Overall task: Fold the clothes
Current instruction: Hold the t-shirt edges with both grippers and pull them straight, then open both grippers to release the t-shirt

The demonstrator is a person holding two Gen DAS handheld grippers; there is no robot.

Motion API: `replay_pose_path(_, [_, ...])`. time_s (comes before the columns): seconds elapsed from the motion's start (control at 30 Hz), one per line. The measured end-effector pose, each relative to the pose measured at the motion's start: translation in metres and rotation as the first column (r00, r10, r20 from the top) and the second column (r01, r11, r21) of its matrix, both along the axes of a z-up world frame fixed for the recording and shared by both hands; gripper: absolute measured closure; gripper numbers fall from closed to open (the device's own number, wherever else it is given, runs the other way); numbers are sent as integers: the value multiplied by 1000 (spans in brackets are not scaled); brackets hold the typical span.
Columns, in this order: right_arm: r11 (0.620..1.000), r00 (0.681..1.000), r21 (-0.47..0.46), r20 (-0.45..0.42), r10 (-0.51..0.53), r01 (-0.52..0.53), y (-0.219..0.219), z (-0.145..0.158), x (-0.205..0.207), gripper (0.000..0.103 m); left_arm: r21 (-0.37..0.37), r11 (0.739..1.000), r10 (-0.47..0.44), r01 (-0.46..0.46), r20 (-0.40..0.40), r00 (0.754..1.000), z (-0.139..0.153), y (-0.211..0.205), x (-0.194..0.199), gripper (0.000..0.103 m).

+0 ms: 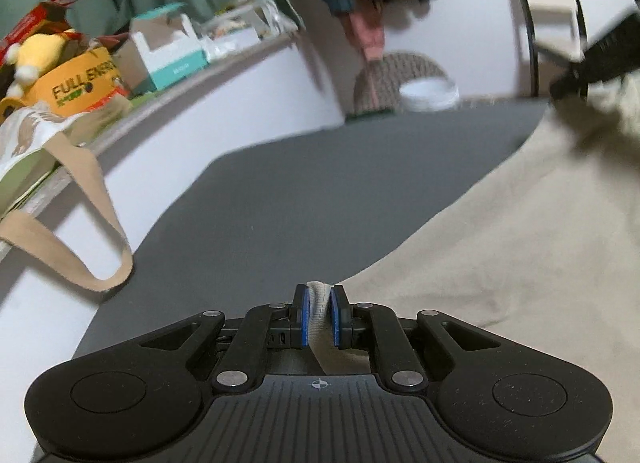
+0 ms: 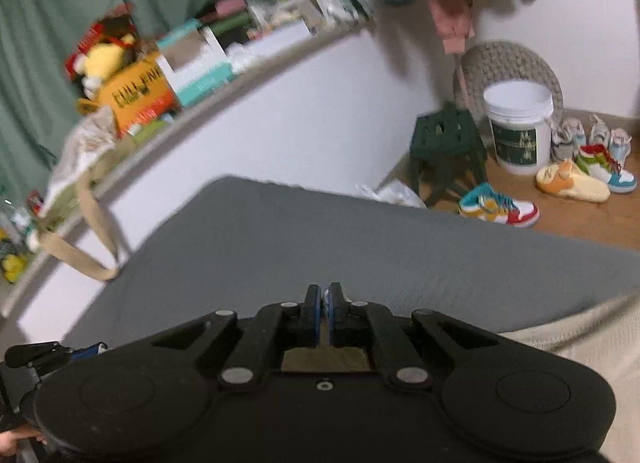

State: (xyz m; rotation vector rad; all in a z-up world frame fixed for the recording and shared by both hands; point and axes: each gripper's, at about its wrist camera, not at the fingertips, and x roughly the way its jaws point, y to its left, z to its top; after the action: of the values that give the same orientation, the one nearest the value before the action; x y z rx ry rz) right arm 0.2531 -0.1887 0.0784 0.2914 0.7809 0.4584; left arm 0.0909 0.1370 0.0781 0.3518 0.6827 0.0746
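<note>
Left wrist view only: beige garment (image 1: 500,255) spreading rightward over the grey mattress (image 1: 280,203), dark blurred shape at upper right, possibly the other gripper. Right wrist view only: floor beyond the mattress edge, with green stool (image 2: 446,147), white bucket (image 2: 518,127) and colourful sneakers (image 2: 498,209). Tote strap (image 1: 100,259) dangling off the cluttered ledge at left. Left gripper (image 1: 319,313) clamped on a fold of the garment's edge. Right gripper (image 2: 325,313) pinched tight, a sliver of pale fabric between the pads, cloth trailing lower right.
</note>
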Motion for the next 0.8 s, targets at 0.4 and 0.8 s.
replay_pose_path(0.4, [996,996,-59,-60,-71,68,10,-27,23,97,-56,989,132,-133,-21,991,-22,7,24,60])
replay_pose_path(0.8, [997,997,-46,-39,61,-63,17,-10,-44,76,-386,841,396,-378,-37,918,13,53,-13,21])
